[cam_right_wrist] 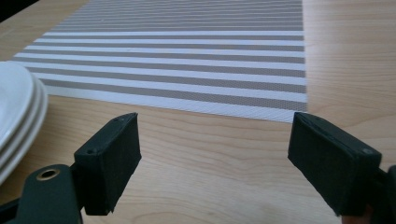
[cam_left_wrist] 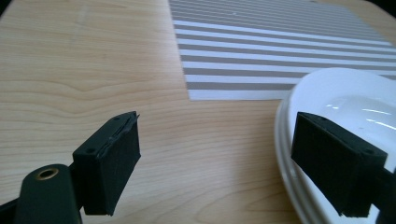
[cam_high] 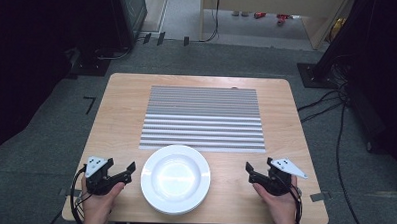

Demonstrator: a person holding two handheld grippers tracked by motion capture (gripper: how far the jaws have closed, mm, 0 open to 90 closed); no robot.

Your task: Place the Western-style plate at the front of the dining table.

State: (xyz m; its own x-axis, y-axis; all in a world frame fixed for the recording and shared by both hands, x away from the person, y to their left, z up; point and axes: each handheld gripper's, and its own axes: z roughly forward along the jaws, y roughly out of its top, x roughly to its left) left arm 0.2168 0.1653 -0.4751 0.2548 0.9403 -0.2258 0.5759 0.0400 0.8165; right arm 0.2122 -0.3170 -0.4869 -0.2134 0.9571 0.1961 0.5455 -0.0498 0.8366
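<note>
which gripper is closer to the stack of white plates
Left. The left gripper sits just beside the plates' left rim, one open jaw almost at it. The right gripper is off to their right, with a strip of bare table between.

This looks like a lab or recording room rather than a home. A lone wooden counter (cam_high: 121,114) stands on grey carpet (cam_high: 45,151), with loose cables (cam_high: 336,127) trailing over the floor at the right, black equipment stands (cam_high: 333,56) at the far corners and tape marks (cam_high: 89,104) on the carpet at the left.
</note>
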